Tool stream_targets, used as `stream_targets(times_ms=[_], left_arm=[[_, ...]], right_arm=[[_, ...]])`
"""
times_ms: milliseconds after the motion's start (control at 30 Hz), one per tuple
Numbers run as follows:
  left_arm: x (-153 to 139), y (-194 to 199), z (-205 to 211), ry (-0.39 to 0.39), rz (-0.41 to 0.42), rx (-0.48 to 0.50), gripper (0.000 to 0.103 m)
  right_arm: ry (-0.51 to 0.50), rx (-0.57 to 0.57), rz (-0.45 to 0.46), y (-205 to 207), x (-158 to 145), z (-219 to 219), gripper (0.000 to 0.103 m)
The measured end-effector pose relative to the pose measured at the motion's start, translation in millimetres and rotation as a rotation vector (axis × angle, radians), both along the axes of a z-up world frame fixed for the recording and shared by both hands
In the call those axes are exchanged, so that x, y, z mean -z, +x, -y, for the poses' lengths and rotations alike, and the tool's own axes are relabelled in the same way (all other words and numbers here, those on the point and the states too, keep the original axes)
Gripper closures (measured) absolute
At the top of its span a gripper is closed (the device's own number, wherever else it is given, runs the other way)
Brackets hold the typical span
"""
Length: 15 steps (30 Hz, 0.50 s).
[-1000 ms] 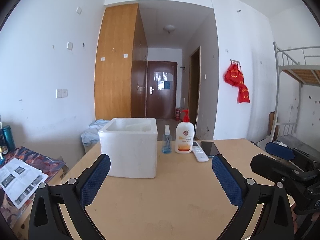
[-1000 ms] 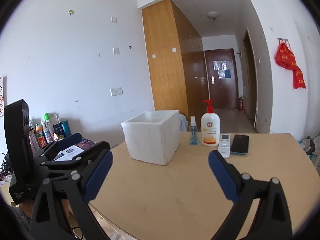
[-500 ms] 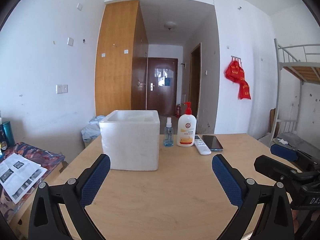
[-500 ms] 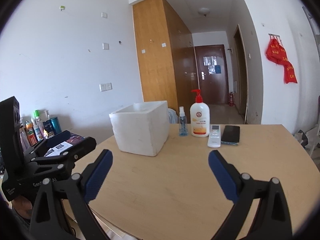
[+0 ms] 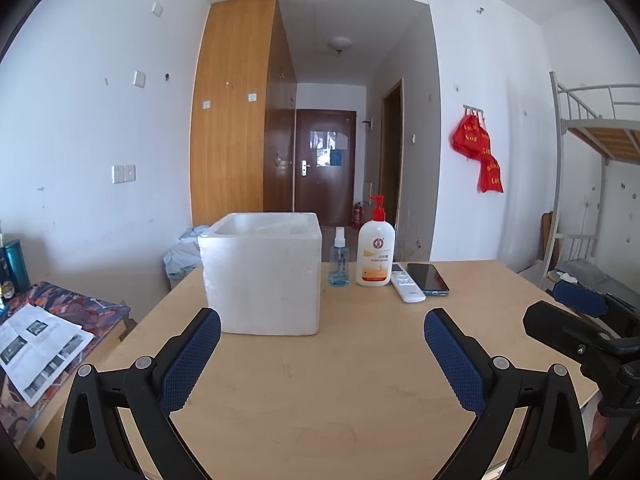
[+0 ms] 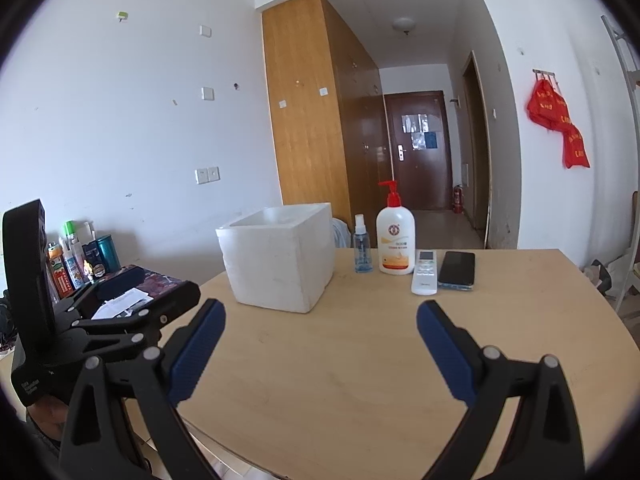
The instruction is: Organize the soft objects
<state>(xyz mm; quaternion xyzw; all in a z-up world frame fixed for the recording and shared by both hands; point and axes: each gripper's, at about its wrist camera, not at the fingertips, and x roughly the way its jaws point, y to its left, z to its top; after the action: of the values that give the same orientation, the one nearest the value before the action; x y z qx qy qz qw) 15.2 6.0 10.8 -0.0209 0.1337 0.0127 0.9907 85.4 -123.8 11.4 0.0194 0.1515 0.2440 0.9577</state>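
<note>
White foam box (image 5: 262,276) sits on the wooden table (image 5: 320,380), left of centre in the left wrist view, centre-left in the right wrist view (image 6: 280,256). Open top, thick walls, matte and slightly scuffed surface, squarish shape; the inside is only partly visible and its contents cannot be told.

Left gripper (image 5: 322,354): fingers spread wide, blue textured pads (image 5: 192,360) with nothing between them, low in frame over bare table in front of the box.

Right gripper (image 6: 320,350): fingers also wide apart, nothing held, low in frame above the near table edge.

Just right of the box, in a row: small spray bottle (image 5: 338,258), white pump bottle (image 5: 375,244) with red pump, white remote (image 5: 407,288), dark phone (image 5: 427,278) touching or just beside the remote.

Lower left of the left wrist view: printed paper (image 5: 36,348) on a patterned cloth.
</note>
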Motion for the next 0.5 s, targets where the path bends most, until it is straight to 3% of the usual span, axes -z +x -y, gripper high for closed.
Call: stream_targets(times_ms=[500], left_arm=[[-1.8,-6.4,-2.0,0.013,0.009,-0.010,0.001]], right_arm=[[-0.010,-0.011,0.007,-1.3,-1.0,-5.1,0.005]])
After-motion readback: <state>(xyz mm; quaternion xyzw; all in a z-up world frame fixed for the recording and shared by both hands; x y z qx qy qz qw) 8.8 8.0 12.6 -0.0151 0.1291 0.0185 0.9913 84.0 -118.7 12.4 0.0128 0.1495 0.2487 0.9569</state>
